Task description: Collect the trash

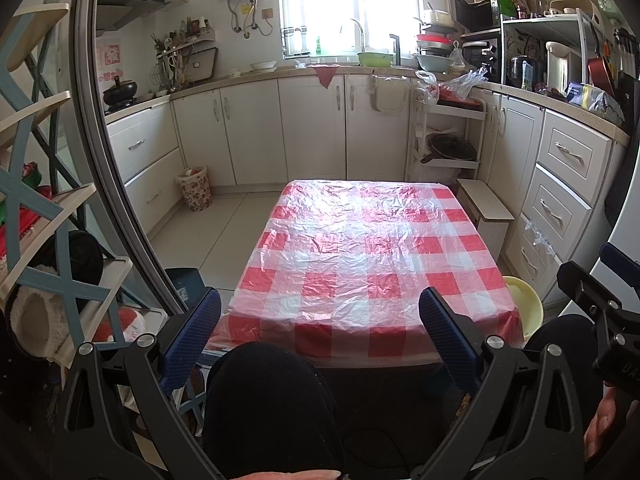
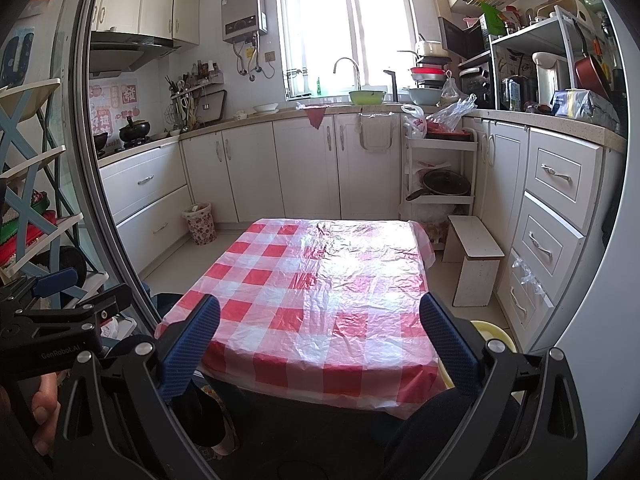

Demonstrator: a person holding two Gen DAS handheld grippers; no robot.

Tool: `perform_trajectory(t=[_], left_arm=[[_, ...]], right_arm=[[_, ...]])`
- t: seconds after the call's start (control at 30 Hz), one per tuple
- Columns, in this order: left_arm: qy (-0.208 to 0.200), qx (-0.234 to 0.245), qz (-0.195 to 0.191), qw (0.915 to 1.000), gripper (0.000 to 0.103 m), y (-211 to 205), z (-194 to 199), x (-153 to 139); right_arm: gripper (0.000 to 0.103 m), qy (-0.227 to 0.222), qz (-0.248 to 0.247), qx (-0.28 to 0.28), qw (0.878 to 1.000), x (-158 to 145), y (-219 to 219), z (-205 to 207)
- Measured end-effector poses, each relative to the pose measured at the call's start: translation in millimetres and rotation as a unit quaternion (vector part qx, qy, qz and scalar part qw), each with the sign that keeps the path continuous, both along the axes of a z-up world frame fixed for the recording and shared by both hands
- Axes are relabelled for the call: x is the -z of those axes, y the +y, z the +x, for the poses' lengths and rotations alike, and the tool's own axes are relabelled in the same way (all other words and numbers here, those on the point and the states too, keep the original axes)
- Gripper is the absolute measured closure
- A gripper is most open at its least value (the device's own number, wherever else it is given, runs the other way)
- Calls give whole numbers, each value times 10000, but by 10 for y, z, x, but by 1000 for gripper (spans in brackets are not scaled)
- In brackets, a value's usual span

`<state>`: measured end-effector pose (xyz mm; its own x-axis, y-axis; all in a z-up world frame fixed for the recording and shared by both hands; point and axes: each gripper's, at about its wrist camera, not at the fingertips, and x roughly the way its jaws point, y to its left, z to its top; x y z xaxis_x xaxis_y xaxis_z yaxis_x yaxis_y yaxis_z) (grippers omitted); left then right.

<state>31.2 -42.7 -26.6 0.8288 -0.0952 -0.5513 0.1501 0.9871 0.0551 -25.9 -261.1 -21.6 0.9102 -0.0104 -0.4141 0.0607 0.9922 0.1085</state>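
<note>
A small flowered waste basket (image 1: pixel 195 188) stands on the floor against the white cabinets at the far left of the table, and something pale and crumpled shows above its rim, though what it is cannot be told. Between it and the cameras is the table (image 1: pixel 372 256), covered by a red-and-white checked plastic cloth with nothing lying on it. The left gripper (image 1: pixel 320 332) is held low before the table's near edge with its blue-padded tongs spread wide and nothing between them; the right gripper (image 2: pixel 320 340) is the same, tongs wide apart and empty, over the near end of the cloth. A yellow round tub (image 1: pixel 524 304) sits on the floor just beside the table's right near corner; its inside is not visible. On the counter under the window a green basin (image 2: pixel 367 97) stands by the tap, with stacked bowls to its right. A white trolley (image 2: pixel 440 176) holds a dark lidded pan on its middle shelf and plastic bags on top. The left gripper's body, seen from the right wrist, reads "GenRobot.AI".
</note>
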Motion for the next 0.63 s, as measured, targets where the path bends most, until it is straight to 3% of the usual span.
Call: perform_trajectory(t=[0.17,0.27,0.63], left_arm=[[-187,20,-56,9998,8,-2,-49,15],[-295,12,107,9995,8,-40,-78,30],[-65,88,53,9999,8,-37,-26,10]], right_arm=[[7,4,-3,-8,10000,-2,0,0],[7,-14,-9,-5,10000,12,5,-6],[7,-22,-34,-45,10000,83,2,-6]])
